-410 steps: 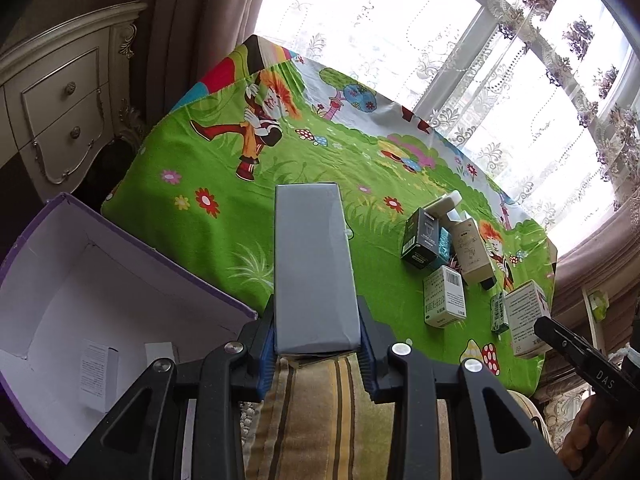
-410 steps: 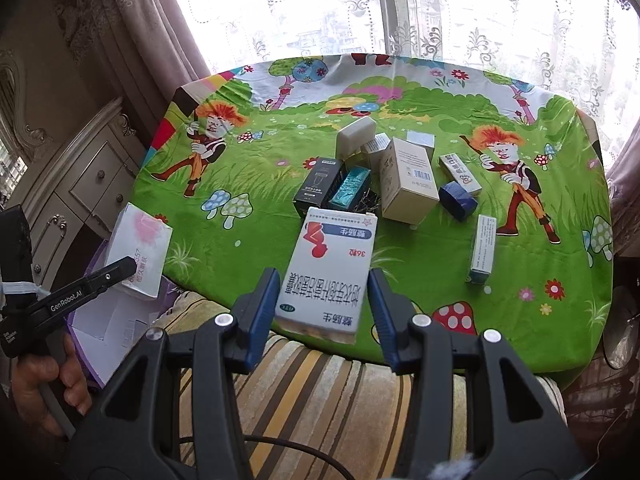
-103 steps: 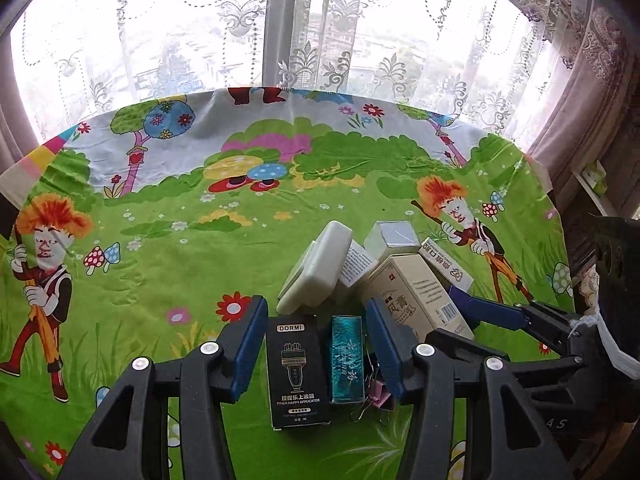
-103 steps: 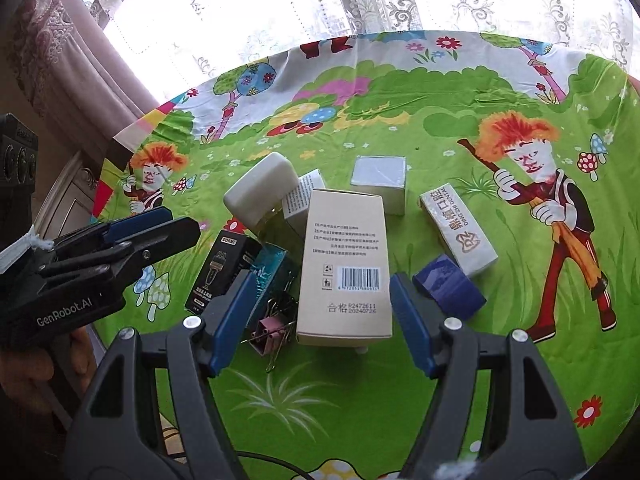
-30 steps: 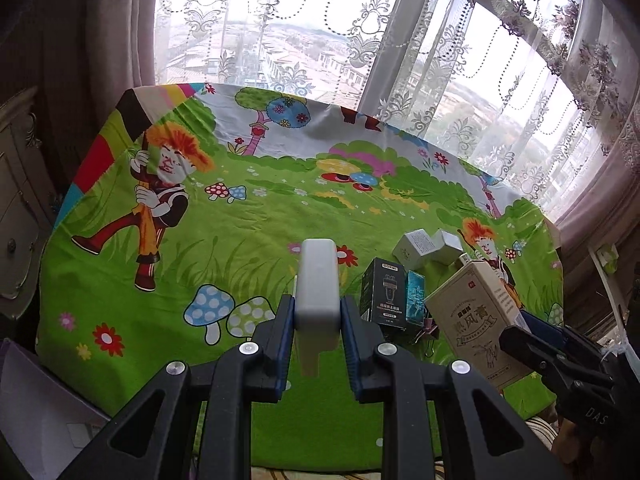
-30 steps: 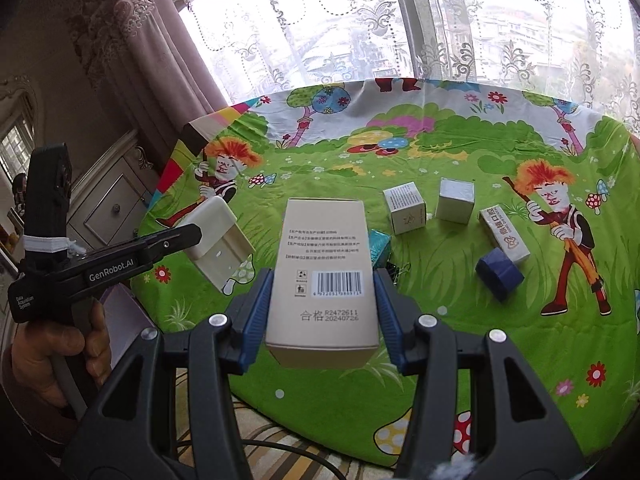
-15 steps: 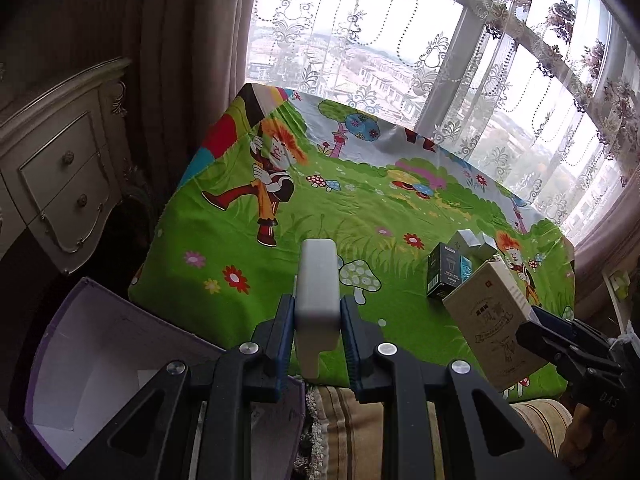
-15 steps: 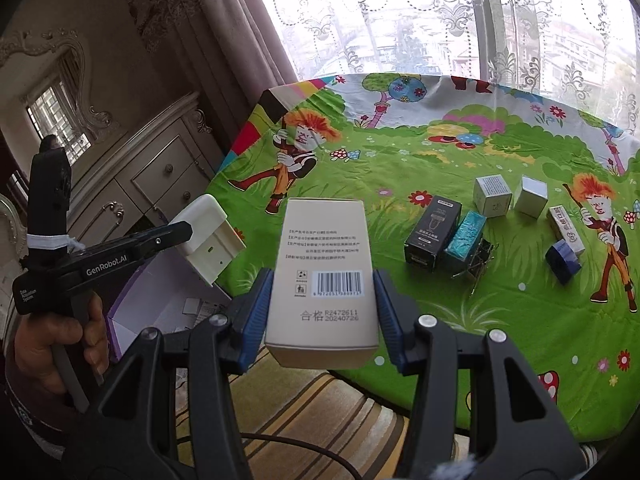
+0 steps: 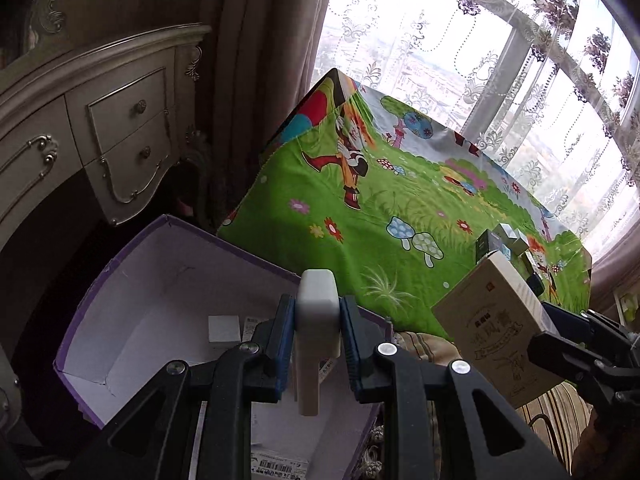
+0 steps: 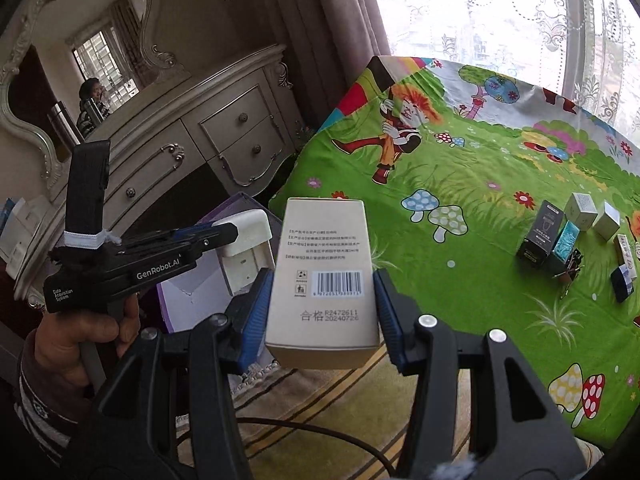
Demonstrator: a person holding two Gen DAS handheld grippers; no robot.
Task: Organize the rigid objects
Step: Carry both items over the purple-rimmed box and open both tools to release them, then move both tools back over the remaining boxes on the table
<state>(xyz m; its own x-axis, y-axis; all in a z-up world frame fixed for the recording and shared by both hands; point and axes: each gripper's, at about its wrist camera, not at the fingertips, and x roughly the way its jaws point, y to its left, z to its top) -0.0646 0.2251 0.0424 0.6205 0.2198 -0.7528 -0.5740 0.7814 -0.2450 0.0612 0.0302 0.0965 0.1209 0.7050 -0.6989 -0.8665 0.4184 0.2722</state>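
Above the purple box (image 9: 100, 292), left gripper (image 9: 316, 320) clamping cream case (image 9: 316, 312); right gripper (image 10: 324, 312) clutching carton (image 10: 324, 276).

Daylight: enters via window (image 9: 500, 60) at 1 o'clock, overexposed. Dresser (image 10: 180, 152) at 10 o'clock dim. Fisheye bending, dark vignette at edges. Focus sharp.

Ornate dresser (image 9: 120, 128), lace curtains (image 9: 500, 60)
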